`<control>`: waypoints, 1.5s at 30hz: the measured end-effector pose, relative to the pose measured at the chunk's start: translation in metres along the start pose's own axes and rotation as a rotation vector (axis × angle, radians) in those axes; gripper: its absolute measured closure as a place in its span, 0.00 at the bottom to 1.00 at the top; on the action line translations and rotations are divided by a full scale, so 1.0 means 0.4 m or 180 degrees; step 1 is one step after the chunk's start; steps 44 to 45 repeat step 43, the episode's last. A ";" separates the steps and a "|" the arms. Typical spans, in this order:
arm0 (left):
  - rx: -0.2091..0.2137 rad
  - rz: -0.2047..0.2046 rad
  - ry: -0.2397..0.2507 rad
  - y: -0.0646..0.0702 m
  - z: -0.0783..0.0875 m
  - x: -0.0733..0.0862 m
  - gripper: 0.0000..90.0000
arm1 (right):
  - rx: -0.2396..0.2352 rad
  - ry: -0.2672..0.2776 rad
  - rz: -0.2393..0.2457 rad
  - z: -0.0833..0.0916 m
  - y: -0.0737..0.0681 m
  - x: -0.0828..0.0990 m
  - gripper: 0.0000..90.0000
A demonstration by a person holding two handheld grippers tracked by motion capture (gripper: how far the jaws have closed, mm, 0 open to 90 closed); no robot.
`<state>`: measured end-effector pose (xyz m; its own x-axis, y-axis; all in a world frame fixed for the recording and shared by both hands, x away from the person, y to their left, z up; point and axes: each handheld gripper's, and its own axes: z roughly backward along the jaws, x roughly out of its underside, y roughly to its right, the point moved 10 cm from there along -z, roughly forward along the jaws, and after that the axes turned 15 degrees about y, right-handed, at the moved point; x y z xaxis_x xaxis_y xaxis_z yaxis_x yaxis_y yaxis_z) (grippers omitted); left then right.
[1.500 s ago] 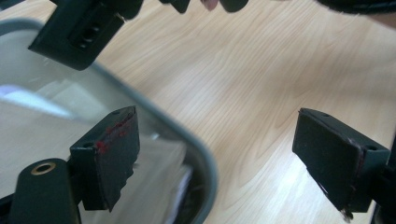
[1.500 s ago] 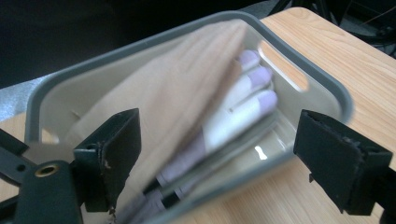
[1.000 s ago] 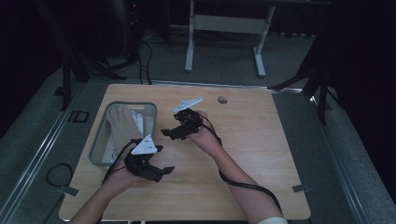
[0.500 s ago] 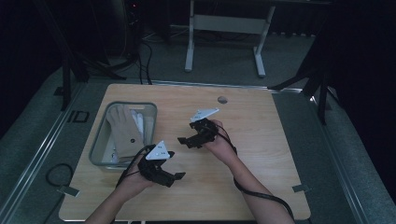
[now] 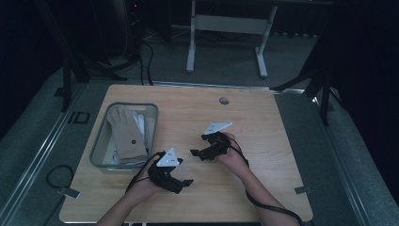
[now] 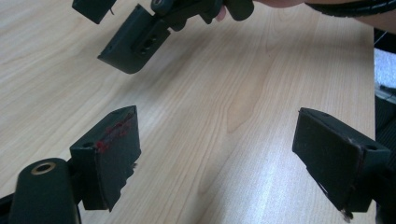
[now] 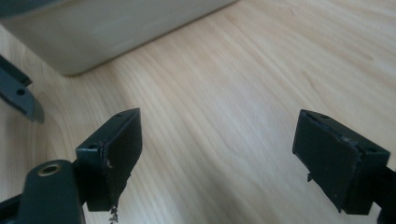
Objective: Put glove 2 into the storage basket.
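My left gripper [image 5: 184, 181] hovers low over the wooden table [image 5: 273, 141] near its front edge, jaws pointing right. In the left gripper view it [image 6: 219, 154] stands open with bare wood between its pads. My right gripper [image 5: 195, 153] is just beyond it and to the right, jaws pointing left. It [image 7: 219, 149] is open too, with nothing between its jaws. The right gripper's jaws [image 6: 135, 42] hang across the top of the left gripper view. A tan glove [image 5: 127, 134] lies in the grey bin [image 5: 100, 141] at the left.
The bin's pale wall [image 7: 116, 23] stands close ahead in the right gripper view, with part of the left gripper [image 7: 16, 98] at that view's left edge. A small round grommet [image 5: 224, 100] sits near the table's far edge. White desk legs [image 5: 190, 47] stand on the floor beyond.
Both hands have drawn back from the bin toward the table's front. The right gripper has shifted right and nearer; the left has slid right and lower. Both have kept their jaws open.
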<state>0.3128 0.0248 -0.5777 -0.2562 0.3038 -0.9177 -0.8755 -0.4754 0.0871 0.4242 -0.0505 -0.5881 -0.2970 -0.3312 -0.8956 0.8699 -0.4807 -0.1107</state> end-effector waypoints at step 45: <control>0.0196 -0.0011 0.0045 0.029 -0.082 0.063 0.17 | 0.0123 0.0096 0.0061 0.144 0.012 0.159 0.17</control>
